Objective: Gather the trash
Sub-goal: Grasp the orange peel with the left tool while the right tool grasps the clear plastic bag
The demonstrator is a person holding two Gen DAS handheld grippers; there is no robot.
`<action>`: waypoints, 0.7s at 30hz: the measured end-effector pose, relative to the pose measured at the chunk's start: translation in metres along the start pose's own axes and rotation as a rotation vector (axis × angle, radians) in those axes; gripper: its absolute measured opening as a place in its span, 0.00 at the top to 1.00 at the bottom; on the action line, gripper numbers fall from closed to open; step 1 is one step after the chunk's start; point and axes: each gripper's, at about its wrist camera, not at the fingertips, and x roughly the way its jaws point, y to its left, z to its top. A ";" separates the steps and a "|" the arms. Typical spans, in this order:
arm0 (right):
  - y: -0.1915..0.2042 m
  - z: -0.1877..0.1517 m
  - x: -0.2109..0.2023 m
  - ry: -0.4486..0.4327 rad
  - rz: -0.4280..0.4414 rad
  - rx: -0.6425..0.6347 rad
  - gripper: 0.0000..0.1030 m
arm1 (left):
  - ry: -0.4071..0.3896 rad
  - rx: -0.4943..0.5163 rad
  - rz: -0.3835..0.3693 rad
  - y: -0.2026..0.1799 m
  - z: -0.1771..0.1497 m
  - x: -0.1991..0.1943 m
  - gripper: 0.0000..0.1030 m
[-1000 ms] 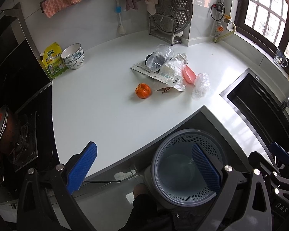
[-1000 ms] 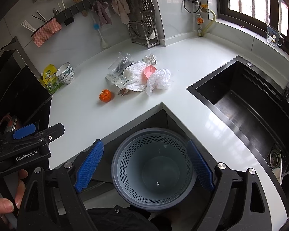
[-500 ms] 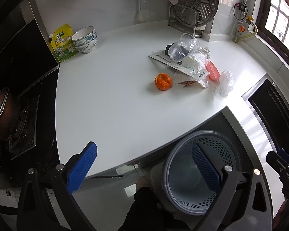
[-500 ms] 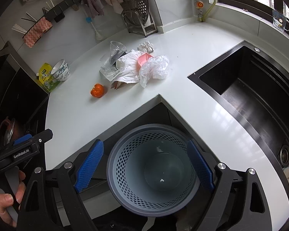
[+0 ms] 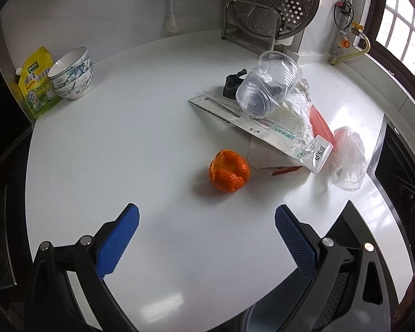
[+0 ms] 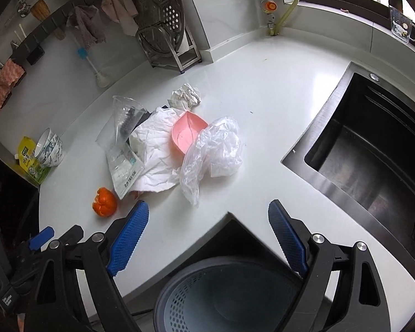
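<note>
Both grippers have moved forward from above the bin toward the trash on the white countertop (image 5: 124,152). One second ago the left camera saw mostly the counter edge with the basket under it; now the left gripper (image 5: 207,222) hangs over the counter itself, and the orange peel (image 5: 229,170) lies just ahead, between the lines of its two blue pads. Its fingers are spread wide and hold nothing.

The right gripper (image 6: 209,217) has also come closer to the pile. Its fingers are wide apart and empty too, and the crumpled clear plastic bag (image 6: 213,149) is the nearest piece in front of it. The grey perforated trash bin (image 6: 227,296) stands on the floor in the inside corner of the counter, below this gripper, and what shows of its inside looks empty.

The rest of the trash is gathered in one heap beyond the peel: a clear plastic cup (image 5: 268,90) lying on its side, a long blister package (image 5: 262,127), crumpled white paper (image 6: 157,149), a pink plastic dish (image 6: 188,132), and a small paper ball (image 6: 186,96). A dark thing behind the cup is probably a black wrapper, but I cannot tell surely.

So nothing is collected yet. I judge the approach is almost finished, and the peel is the likely first pick for the left side.
</note>
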 end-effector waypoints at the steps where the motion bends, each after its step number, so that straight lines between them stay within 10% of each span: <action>1: 0.002 0.005 0.008 -0.008 -0.005 0.006 0.18 | 0.000 0.008 -0.004 -0.001 0.002 0.006 0.06; 21: -0.008 0.026 0.087 -0.017 -0.159 0.024 0.19 | 0.019 0.011 -0.118 0.002 0.013 0.070 0.06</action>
